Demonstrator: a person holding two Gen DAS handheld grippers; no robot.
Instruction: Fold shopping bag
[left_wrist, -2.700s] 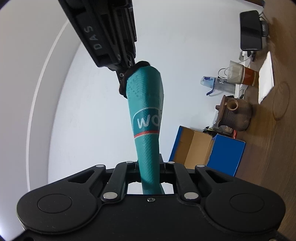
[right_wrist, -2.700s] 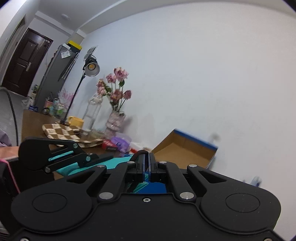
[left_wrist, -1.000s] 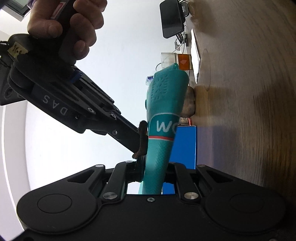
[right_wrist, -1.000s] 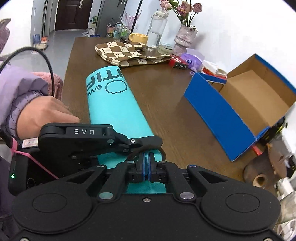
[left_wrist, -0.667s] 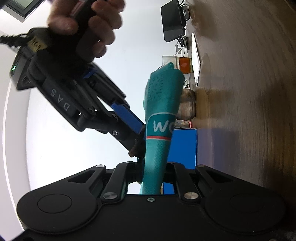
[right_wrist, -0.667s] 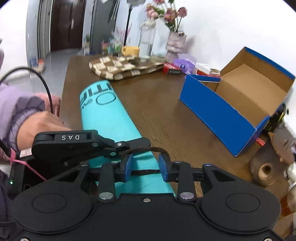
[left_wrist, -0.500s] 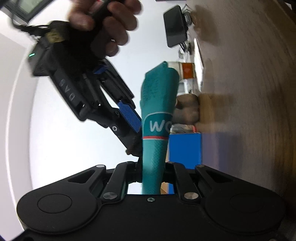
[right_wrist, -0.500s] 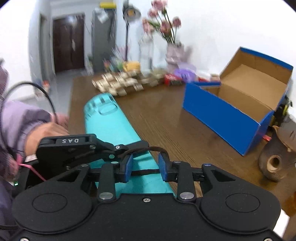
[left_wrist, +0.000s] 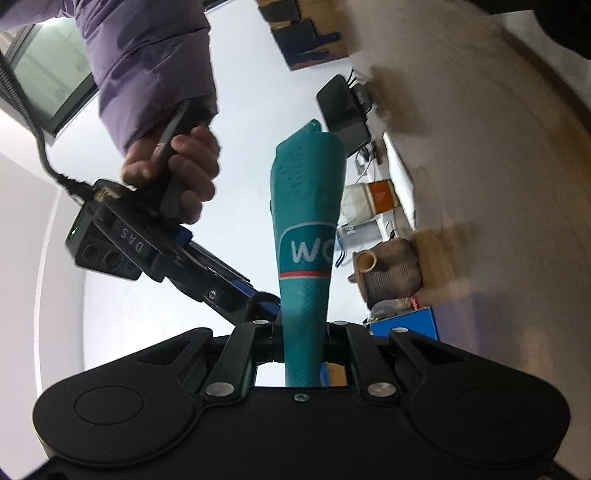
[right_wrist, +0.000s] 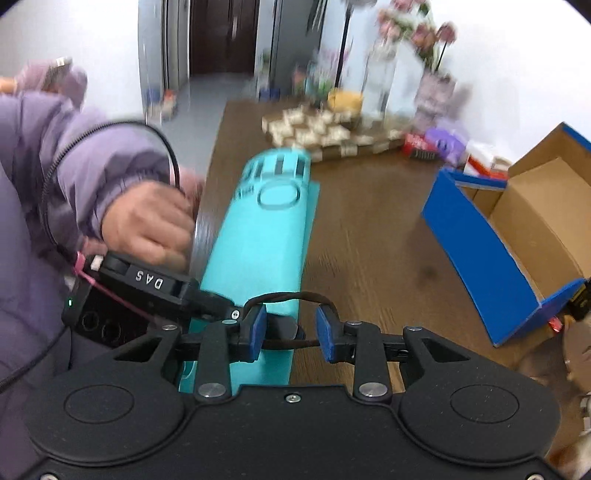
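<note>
Around bag (right_wrist: 266, 236), right fingers (right_wrist: 255, 334) newly apart

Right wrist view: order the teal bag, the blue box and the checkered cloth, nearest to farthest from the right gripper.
1. Teal bag, just beyond the right gripper, running left of centre.
2. Blue box, open, on the right.
3. Checkered cloth, at the far end of the table.

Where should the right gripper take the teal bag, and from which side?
Probably its near end, right edge, approached lengthwise from the near side: the teal bag is a long flat strip, the left gripper clamps the left edge, and the open right gripper straddles that end.
</note>
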